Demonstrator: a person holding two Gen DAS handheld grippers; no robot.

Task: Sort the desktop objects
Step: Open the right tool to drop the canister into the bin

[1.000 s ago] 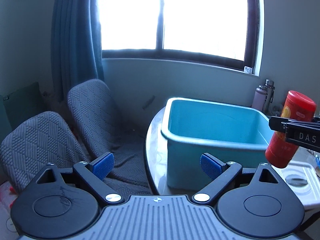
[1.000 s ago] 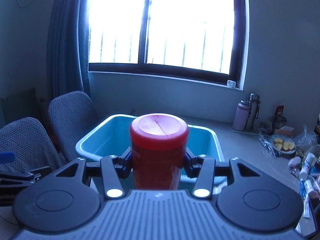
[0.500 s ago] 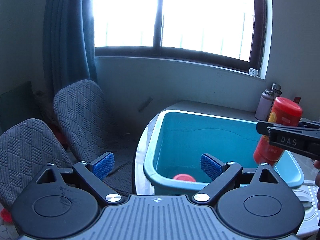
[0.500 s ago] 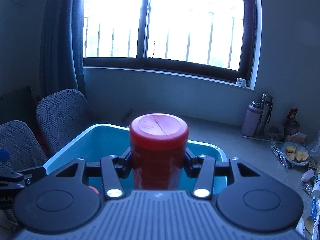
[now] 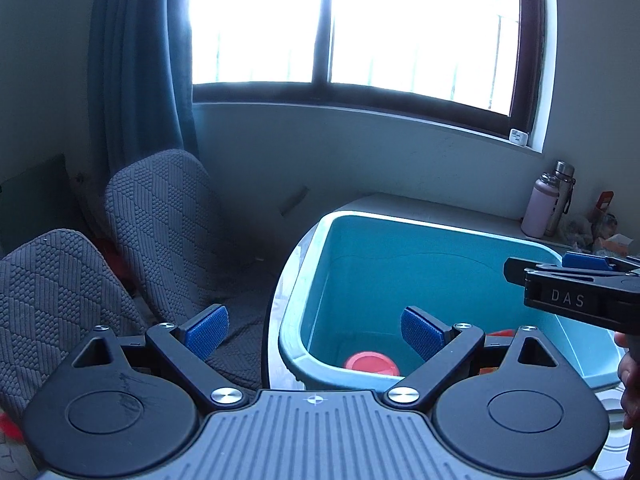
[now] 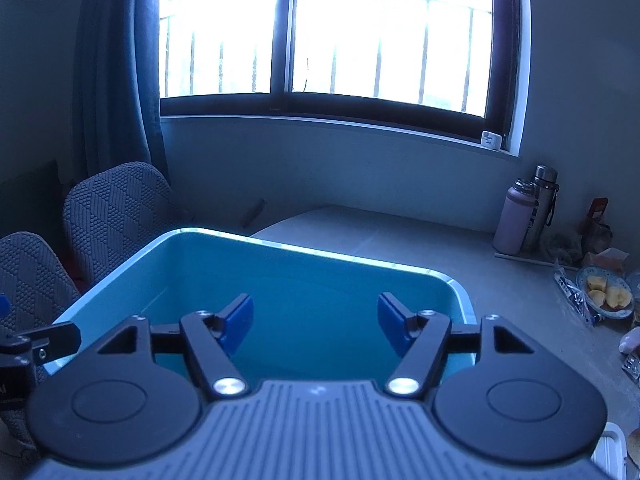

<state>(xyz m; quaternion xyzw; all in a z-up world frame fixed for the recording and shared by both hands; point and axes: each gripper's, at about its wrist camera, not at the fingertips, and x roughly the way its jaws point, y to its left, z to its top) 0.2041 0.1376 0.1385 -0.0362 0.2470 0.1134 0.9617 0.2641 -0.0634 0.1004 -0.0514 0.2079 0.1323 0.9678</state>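
A teal plastic bin (image 5: 344, 224) stands on the table edge; it also shows in the right wrist view (image 6: 280, 246). A red round lid (image 5: 372, 363) lies at the bin's bottom, and a sliver of another red thing (image 5: 500, 333) shows behind my left finger. My left gripper (image 5: 316, 326) is open and empty, at the bin's near left corner. My right gripper (image 6: 316, 316) is open and empty above the bin; it also shows from the side in the left wrist view (image 5: 576, 280). The red canister is not in its jaws.
Two grey fabric chairs (image 5: 160, 216) stand left of the table. Two flasks (image 6: 528, 212) stand by the wall at the back right. A plate of yellow food (image 6: 606, 296) and packets lie at the right. A white tray edge (image 5: 616, 432) sits at the lower right.
My right gripper opened and let go of the red canister above the bin; the canister is gone from its jaws. Both grippers moved higher over the bin.
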